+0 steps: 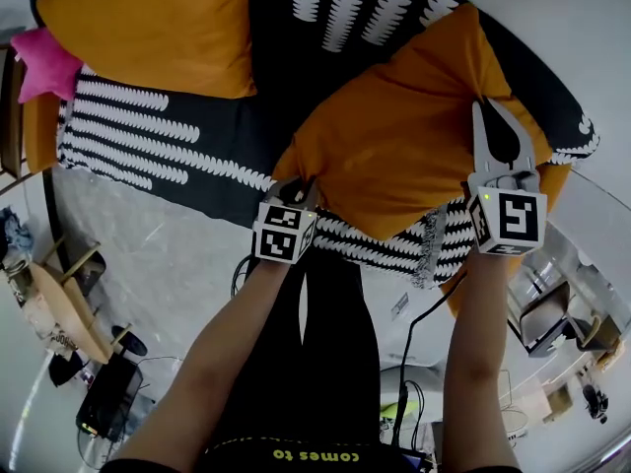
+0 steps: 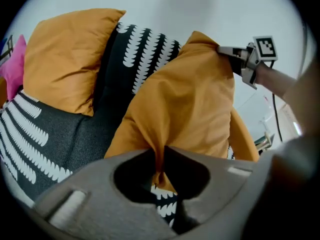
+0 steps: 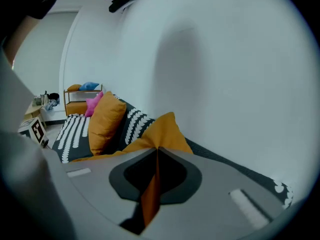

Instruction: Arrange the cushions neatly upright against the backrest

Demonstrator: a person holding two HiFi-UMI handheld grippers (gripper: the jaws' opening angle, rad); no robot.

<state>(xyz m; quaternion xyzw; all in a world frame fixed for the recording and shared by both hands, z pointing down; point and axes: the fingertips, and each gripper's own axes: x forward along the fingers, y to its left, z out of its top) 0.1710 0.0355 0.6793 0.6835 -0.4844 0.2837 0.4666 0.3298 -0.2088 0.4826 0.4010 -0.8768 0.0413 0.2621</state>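
Note:
An orange cushion (image 1: 404, 141) lies tilted on the right of the black-and-white patterned sofa (image 1: 158, 136). My left gripper (image 1: 296, 187) is shut on the cushion's near left corner; the fabric (image 2: 159, 156) bunches between its jaws. My right gripper (image 1: 490, 106) is shut on the cushion's right edge, with a thin fold of orange cloth (image 3: 152, 189) pinched in it. A second orange cushion (image 1: 148, 28) leans against the backrest at the left, also in the left gripper view (image 2: 67, 59). A pink cushion (image 1: 44, 62) sits at the sofa's far left end.
A wooden side table (image 1: 64, 308) with small items stands on the floor at the left. Cables (image 1: 409, 363) trail across the floor near the person's legs. Furniture (image 1: 542, 318) stands at the right. A white wall (image 3: 225, 59) rises behind the sofa.

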